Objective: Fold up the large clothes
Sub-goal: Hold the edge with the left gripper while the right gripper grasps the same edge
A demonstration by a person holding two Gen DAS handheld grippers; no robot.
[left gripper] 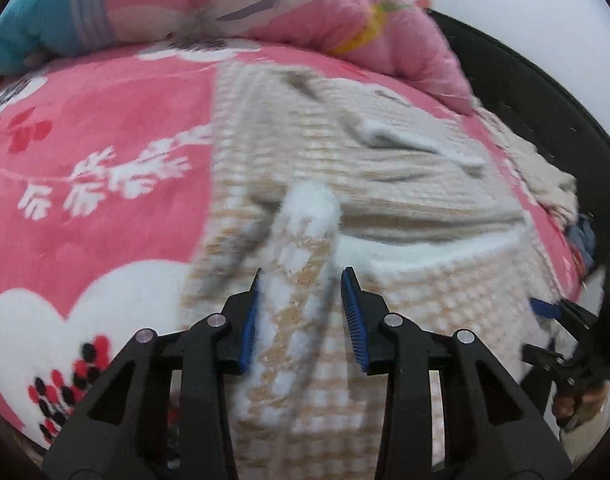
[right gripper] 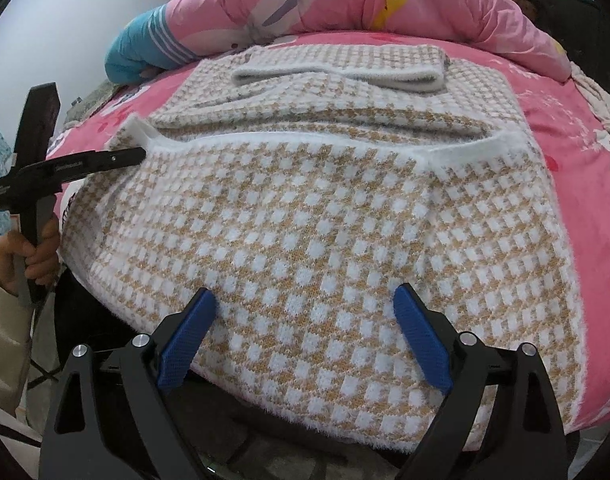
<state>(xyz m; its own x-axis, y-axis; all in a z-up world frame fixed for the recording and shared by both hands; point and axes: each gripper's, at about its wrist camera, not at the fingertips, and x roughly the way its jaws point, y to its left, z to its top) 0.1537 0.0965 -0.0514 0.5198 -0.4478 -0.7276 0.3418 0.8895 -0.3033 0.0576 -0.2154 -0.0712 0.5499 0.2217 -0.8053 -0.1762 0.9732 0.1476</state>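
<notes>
My left hand-held gripper (left gripper: 301, 280) is black plastic, its two angular fingers lined with ribbed blue pads (left gripper: 355, 320) and pinned with round silver screws (left gripper: 216, 321). My right hand-held gripper (right gripper: 305, 312) is built the same, with blue textured pads (right gripper: 421, 338) and silver screws (right gripper: 467, 338). Small white lettering runs along the left one's black finger. My sleeve (right gripper: 1, 344) is cream-coloured.

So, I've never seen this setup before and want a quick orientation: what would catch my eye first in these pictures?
The tan-and-white checked sweater dominates, spread across the pink floral blanket on the bed. Behind it, a puffy pink quilt is heaped along the far side. The left gripper has a fold of the knit between its blue pads, while the right gripper stands open over the near hem.
</notes>
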